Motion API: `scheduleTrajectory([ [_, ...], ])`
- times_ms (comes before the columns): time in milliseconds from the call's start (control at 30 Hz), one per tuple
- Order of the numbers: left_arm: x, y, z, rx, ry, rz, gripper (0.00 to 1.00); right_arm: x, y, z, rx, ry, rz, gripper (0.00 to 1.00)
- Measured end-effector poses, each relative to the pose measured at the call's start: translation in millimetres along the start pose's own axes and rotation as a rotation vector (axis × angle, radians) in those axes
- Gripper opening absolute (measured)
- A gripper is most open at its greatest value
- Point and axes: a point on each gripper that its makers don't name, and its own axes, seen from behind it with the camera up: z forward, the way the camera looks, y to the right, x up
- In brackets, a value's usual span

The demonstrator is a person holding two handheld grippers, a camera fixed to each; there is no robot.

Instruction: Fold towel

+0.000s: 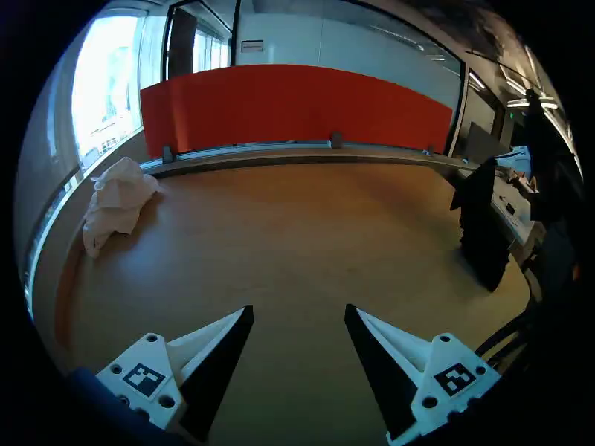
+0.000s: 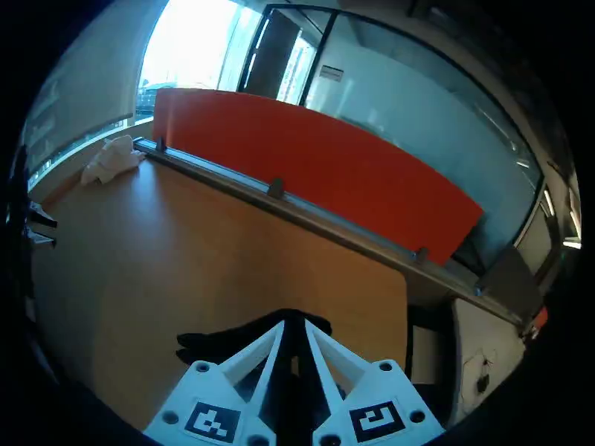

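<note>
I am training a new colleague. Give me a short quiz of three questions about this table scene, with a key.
1. True or false: the left hand-held gripper is open above the wooden table.
2. Which colour is the cloth between the fingers of the right hand-held gripper? A white, B black, C red.
3. Fill in: the crumpled white cloth lies near the ____ divider.
Key: 1 true; 2 B, the black towel; 3 red.
</note>
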Motion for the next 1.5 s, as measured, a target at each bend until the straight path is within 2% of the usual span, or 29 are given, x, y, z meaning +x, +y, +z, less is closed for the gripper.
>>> scheduleTrajectory([
  [300, 1.5, 12.9, 3.1, -0.018, -0.003, 0.019, 0.91, -34.5, 14.3, -18.0, -0.033, -0.033, 0.025, 0.04],
  [800, 0.0, 25.7, 3.0, -0.038, -0.009, 0.045, 0.91, -96.0, 34.0, -46.3, -0.094, -0.098, 0.077, 0.04],
  [1267, -1.5, 33.7, 2.7, -0.046, -0.014, 0.061, 0.91, -149.1, 33.9, -64.1, -0.128, -0.158, 0.138, 0.04],
  [1500, -4.6, 37.4, 3.0, -0.050, -0.020, 0.071, 0.91, -185.4, 30.3, -69.4, -0.140, -0.203, 0.193, 0.04],
])
